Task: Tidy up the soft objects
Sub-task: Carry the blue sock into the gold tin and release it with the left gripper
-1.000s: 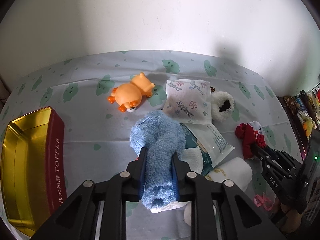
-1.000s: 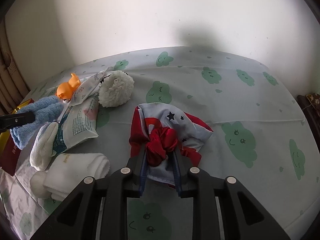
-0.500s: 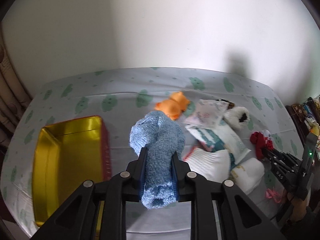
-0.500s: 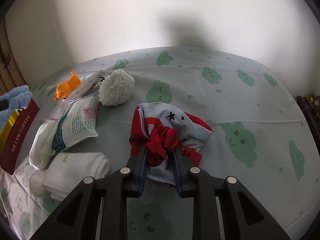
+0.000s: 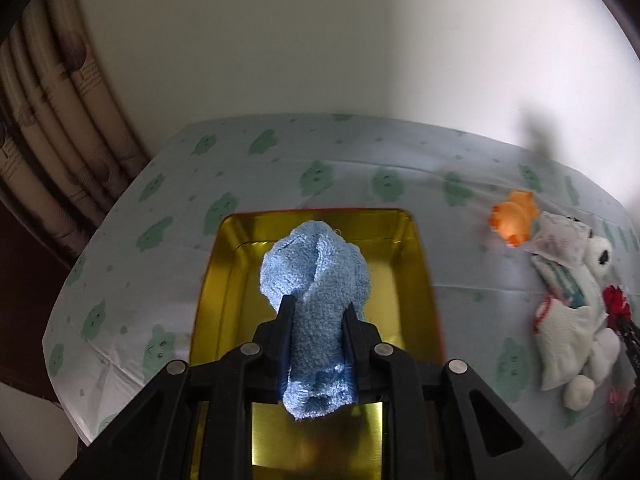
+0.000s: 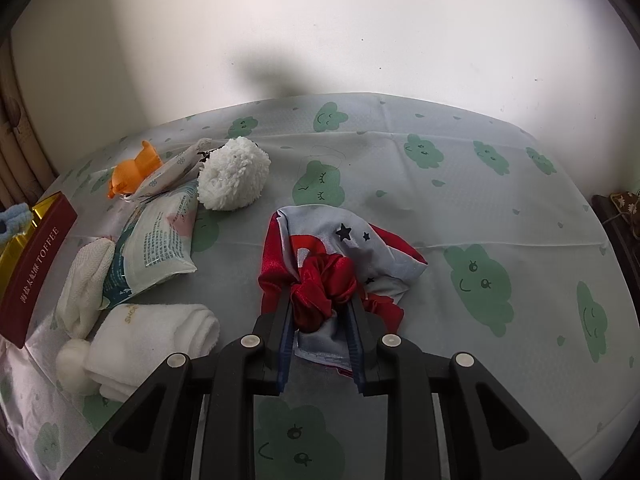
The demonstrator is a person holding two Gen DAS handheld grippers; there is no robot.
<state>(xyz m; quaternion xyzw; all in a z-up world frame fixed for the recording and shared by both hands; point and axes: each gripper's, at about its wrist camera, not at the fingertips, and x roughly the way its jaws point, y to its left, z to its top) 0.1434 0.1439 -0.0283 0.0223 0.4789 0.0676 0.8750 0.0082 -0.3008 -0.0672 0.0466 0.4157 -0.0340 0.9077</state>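
The left claw (image 5: 316, 312) is clamped on a fluffy light-blue rolled sock (image 5: 316, 276), its two black fingers pressing the roll from either side while both ends bulge out beyond them. Claw and sock hang directly over an open rectangular tin with a gold interior (image 5: 412, 280) — the sock is above the tin's floor, not resting on it. The tin sits on a bench covered with a pale cloth printed with green clouds (image 5: 180, 216). Off to the right of that view lie an orange rubber duck toy (image 5: 512, 220) and a heap of white soft things.

The right claw (image 6: 318, 312) is clamped on a bunched red satin and pale star-printed cloth (image 6: 352, 236), which lies spread on the bench ahead of the fingers. Beyond it, up and to the left, sits a white fluffy round pompom-like ball (image 6: 234, 174). Left of that lie a small floral tissue packet (image 6: 172, 170) and a larger printed wet-wipe pack (image 6: 160, 240), the duck just behind them. Nearer the camera rest a folded white sock (image 6: 156, 332) and a white mesh cloth (image 6: 86, 280). At the far left edge stands the tin's dark-red side — lettered TOFFEE.
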